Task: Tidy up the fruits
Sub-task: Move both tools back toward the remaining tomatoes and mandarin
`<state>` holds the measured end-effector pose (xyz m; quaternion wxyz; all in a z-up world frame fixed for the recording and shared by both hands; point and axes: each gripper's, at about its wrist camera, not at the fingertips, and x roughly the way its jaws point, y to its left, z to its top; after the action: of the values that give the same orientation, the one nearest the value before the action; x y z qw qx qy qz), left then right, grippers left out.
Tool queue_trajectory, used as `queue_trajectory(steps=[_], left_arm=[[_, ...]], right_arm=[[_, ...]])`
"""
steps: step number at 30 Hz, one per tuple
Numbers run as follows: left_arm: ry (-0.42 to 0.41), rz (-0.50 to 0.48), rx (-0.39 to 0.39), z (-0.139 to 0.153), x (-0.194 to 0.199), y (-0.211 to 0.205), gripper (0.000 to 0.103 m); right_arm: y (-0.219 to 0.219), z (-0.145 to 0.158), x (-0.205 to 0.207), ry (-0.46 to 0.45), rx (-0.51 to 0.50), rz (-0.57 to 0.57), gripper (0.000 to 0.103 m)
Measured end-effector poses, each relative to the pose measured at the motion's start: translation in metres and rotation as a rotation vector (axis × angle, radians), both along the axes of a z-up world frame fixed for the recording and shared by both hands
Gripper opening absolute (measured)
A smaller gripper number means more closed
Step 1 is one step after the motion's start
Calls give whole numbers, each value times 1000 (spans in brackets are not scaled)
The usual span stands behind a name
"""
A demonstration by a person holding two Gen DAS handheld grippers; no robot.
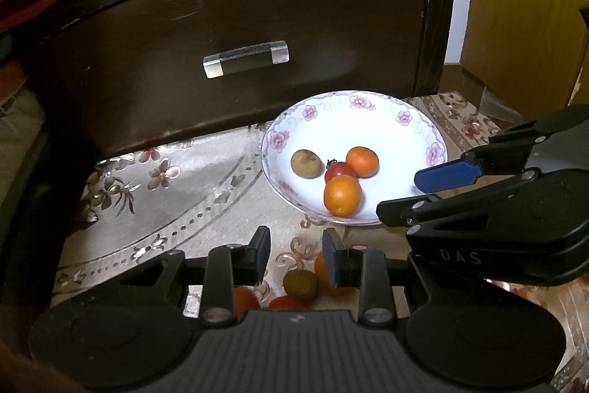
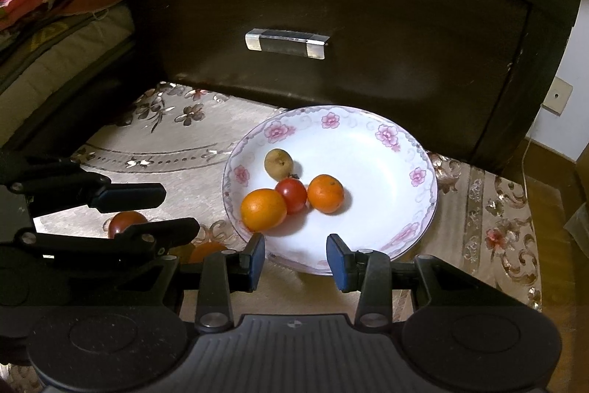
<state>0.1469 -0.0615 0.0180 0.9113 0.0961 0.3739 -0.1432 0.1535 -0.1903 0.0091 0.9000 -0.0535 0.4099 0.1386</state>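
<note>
Four fruits are found in the plate (image 2: 423,209): a near orange (image 2: 263,209), a tomato (image 2: 291,195) touching it, a far orange (image 2: 325,193) touching the tomato, and a brown fruit (image 2: 278,164) just behind them. All sit in the left half of the plate; the right half is bare.

Four more fruits are seen still on the cloth (image 1: 206,186), near the plate's front-left edge. In the left wrist view a green-brown fruit (image 1: 300,284) lies below the gap of the left gripper (image 1: 296,258), an orange (image 1: 322,269) is partly hidden behind its right finger, a red tomato (image 1: 287,302) and another orange (image 1: 246,301) show at the gripper body. It is judged that about half the work is done and these four remain to be moved.

The left gripper is held low over the loose fruits, pointed toward the plate, its fingers parted and nothing held between them. The gap appears wide enough for one small fruit.

The right gripper (image 2: 295,259) is held over the plate's near rim, fingers likewise parted and empty. It is seen from the left view at right, just beside the plate.

A dark drawer front (image 1: 235,24) with a clear handle (image 1: 246,59) stands behind the plate.
</note>
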Motion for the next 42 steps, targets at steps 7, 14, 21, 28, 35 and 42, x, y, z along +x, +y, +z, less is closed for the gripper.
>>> queue_trajectory(steps=[7,14,21,28,35,42], left_arm=[[10,2,13,-2,-7,7,37],[25,-31,8,-5,-21,18,39],[52,-59,35,-16,-35,31,40],[66,-73,10,-21,-37,42,40],[68,-79,-4,-19,-37,48,40],[71,-45,-23,-18,-33,66,40]], right_arm=[[6,-3,-3,19,4,23,35],[14,-6,-8,30,2,61,38],[20,-7,-12,46,13,103,39],[27,-17,-11,81,11,131,39],[32,-24,-6,91,38,156,39],[36,-31,-1,108,40,173,39]])
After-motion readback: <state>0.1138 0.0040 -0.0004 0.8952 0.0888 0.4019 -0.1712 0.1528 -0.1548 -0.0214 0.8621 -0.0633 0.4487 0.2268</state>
